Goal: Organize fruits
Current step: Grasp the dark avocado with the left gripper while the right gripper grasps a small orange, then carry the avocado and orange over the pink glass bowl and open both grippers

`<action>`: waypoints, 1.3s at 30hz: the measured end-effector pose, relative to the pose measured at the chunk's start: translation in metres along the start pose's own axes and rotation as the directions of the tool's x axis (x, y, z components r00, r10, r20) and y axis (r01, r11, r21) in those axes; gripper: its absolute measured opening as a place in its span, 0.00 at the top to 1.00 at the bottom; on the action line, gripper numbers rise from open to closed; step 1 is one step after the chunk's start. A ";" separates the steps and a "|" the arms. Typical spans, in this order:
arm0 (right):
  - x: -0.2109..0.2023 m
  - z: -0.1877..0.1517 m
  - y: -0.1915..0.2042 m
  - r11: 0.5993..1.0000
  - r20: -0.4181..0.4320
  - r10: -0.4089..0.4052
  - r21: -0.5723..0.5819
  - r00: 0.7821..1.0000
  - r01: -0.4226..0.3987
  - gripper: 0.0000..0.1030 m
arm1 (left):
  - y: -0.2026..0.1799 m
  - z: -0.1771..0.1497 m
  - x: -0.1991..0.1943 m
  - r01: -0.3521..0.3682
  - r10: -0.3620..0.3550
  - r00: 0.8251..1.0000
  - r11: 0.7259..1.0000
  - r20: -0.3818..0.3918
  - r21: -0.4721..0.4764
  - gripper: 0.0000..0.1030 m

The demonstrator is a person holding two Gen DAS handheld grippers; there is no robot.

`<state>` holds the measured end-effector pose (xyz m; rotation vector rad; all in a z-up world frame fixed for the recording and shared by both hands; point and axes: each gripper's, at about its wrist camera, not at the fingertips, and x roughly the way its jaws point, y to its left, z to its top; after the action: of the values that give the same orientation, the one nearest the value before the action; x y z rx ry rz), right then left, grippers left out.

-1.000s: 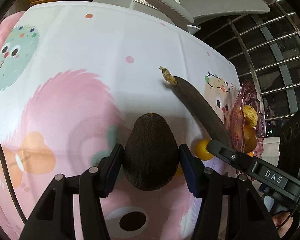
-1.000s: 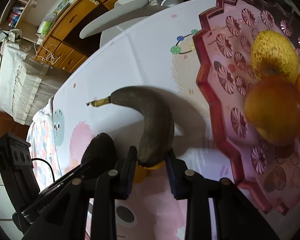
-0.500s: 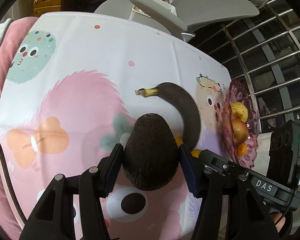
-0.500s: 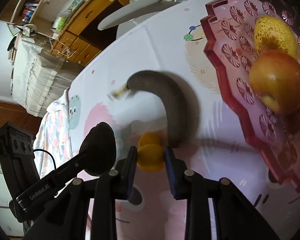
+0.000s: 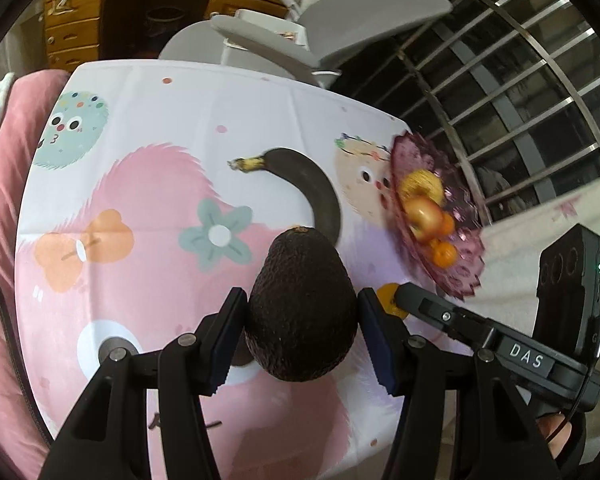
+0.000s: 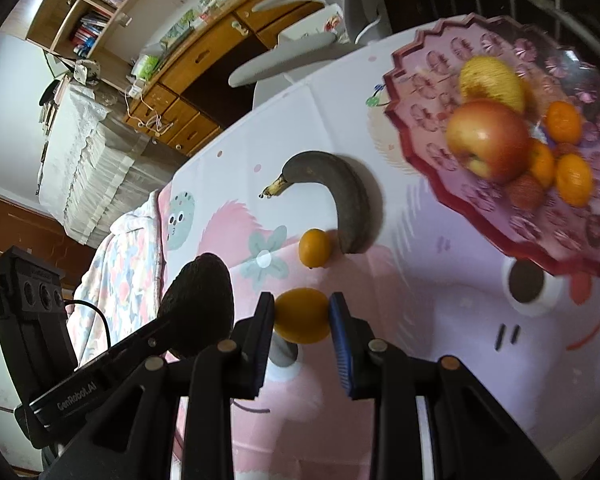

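Both claws have been lifted away from the bench (image 5: 148, 128) since the earlier frames, each with its fruit carried along. The avocado (image 5: 302, 304) is pinched between the pads of the left claw (image 5: 300, 334). A small orange fruit (image 6: 302, 314) is pinched in the right claw (image 6: 302, 322). The darkened banana (image 6: 348, 196) and a second small orange fruit (image 6: 315, 247) are left lying on the cloth, touching each other, beside the pink fruit plate (image 6: 412, 148).
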<state>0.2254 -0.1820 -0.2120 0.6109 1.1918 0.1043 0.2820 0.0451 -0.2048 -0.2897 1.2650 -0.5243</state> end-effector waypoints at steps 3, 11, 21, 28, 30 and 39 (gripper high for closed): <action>-0.019 -0.007 -0.003 1.000 0.034 -0.013 -0.007 0.999 0.013 0.73 | -0.013 -0.006 -0.003 0.011 -0.011 1.000 1.000 0.001 0.024 0.46; -0.060 -0.014 -0.025 0.997 0.103 -0.076 -0.007 0.992 0.077 0.73 | -0.059 -0.014 0.001 0.036 -0.035 0.999 0.994 -0.017 0.102 0.46; -0.097 0.001 -0.073 0.994 0.144 -0.107 -0.014 0.984 0.110 0.73 | -0.124 0.002 0.018 0.030 -0.032 0.999 0.988 0.014 0.152 0.47; -0.106 0.024 -0.112 0.993 0.111 -0.111 -0.033 0.988 0.116 0.73 | -0.159 0.028 0.041 0.014 -0.019 0.999 0.992 0.038 0.123 0.47; -0.108 0.031 -0.124 0.993 0.100 -0.105 -0.037 0.989 0.109 0.73 | -0.167 0.038 0.048 0.007 -0.013 0.999 0.993 0.052 0.117 0.47; -0.106 0.063 -0.172 0.989 0.087 -0.137 -0.050 0.987 0.142 0.73 | -0.196 0.088 0.089 -0.046 0.035 0.994 0.993 0.099 0.108 0.47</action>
<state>0.1999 -0.3915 -0.1938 0.4772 1.1438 -0.0064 0.3421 -0.1749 -0.1580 -0.1944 1.1412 -0.5366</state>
